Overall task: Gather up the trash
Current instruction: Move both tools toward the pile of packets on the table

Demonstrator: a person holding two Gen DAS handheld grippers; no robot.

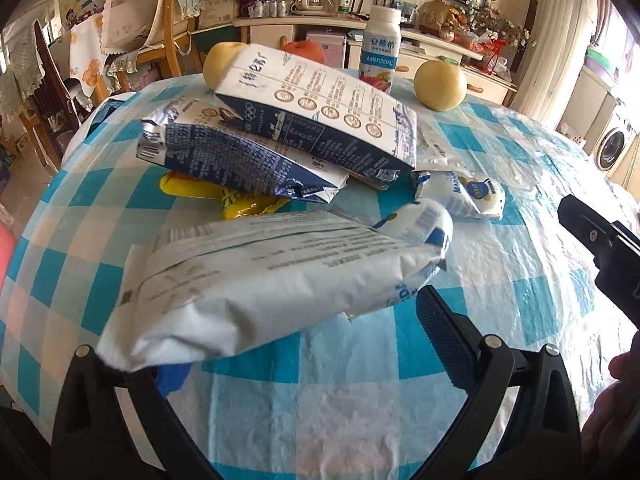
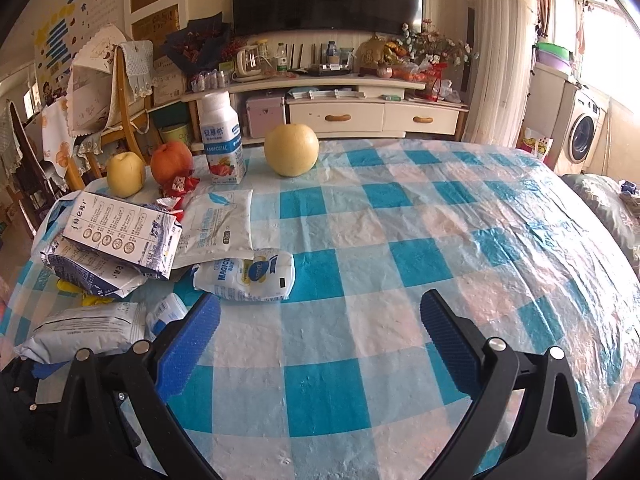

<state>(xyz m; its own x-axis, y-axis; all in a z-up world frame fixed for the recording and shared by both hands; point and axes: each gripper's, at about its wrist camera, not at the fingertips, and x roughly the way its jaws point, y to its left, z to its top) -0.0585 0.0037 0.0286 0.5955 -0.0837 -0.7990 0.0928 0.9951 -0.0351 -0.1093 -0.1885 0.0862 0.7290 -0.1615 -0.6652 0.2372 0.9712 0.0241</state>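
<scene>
The left hand-held gripper (image 1: 280, 344) holds a white wrapper (image 1: 264, 280) above the table (image 1: 500, 280); the right hand-held gripper (image 2: 320, 344) gapes wide, empty. Next: probably the small pouch (image 2: 248, 276).

Table (image 2: 400, 240) under blue-white checked cloth; far edge: two pears (image 2: 291, 150), apple (image 2: 172, 162), yogurt bottle (image 2: 221, 140); left: flattened milk cartons (image 2: 120, 228), white pouches (image 2: 248, 276), yellow wrapper (image 1: 240, 204).

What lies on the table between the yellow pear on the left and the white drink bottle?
A red apple stands between the pear and the bottle, with a small red wrapper before it. The right wrist view shows this.
</scene>
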